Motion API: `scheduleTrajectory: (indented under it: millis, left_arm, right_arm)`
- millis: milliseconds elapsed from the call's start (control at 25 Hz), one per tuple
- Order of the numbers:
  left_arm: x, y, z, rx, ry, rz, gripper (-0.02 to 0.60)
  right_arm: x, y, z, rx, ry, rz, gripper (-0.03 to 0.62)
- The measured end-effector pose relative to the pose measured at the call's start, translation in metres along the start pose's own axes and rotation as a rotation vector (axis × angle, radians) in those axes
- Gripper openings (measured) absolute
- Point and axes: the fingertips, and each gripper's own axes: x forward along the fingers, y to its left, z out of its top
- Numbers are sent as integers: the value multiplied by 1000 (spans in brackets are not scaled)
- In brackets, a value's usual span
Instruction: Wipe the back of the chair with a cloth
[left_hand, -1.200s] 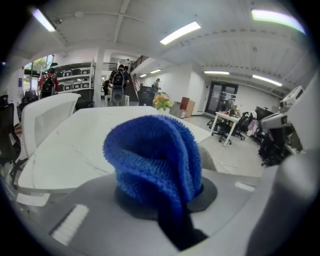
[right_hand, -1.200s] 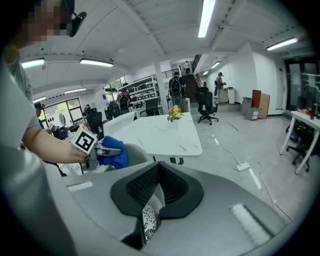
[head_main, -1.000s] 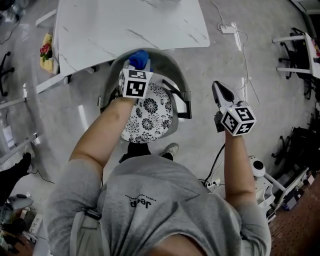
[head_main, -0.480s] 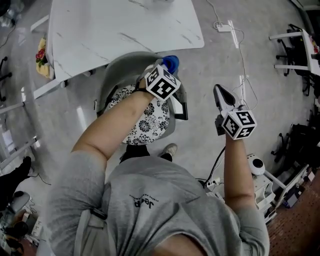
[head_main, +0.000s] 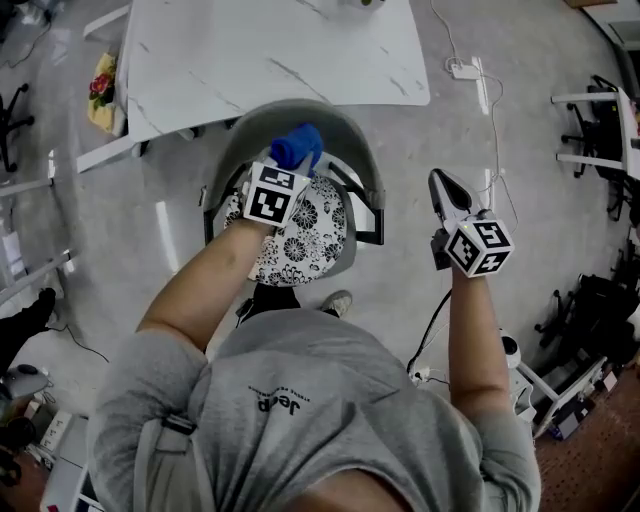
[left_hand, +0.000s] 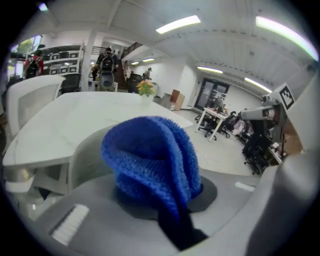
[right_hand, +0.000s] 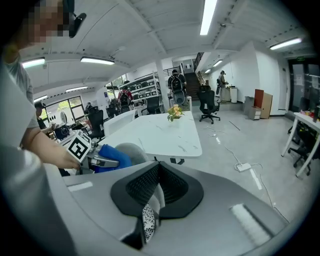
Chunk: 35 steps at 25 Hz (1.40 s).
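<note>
White marbled table top (head_main: 270, 50) is seen across the upper left of the head view. Just below it, a blue knitted cloth (head_main: 298, 146) is pinched between the jaws of the left gripper (head_main: 290, 162) and is held at the inner face of the chair's curved grey backrest (head_main: 345, 125), above the black-and-white floral seat cushion (head_main: 310, 235). At the right of the frame, well apart from the chair, the right gripper (head_main: 438, 180) is held over the grey floor (head_main: 410, 140), its jaws pressed together on nothing.
</note>
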Motion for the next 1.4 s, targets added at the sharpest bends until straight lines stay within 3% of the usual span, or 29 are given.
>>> scheduleTrajectory:
  millis: [200, 320, 640, 960, 1080, 1400]
  left_arm:
    - [-51, 78, -60, -181, 26, 177, 138]
    - [-70, 108, -78, -244, 25, 247, 138]
    - [-51, 140, -80, -309, 68, 304, 138]
    - [-20, 136, -60, -281, 164, 282, 138]
    - [1, 122, -35, -209, 146, 237, 138]
    - [61, 50, -7, -40, 241, 65, 138]
  right_arm:
    - [45, 24, 12, -5, 8, 75, 3]
    - [68, 37, 16, -13, 18, 100, 3]
    - [97, 54, 17, -20, 43, 123, 3]
    - [77, 24, 11, -3, 42, 55, 3]
    - [66, 8, 7, 19, 35, 18, 3]
    - [26, -32, -10, 83, 4, -87, 3]
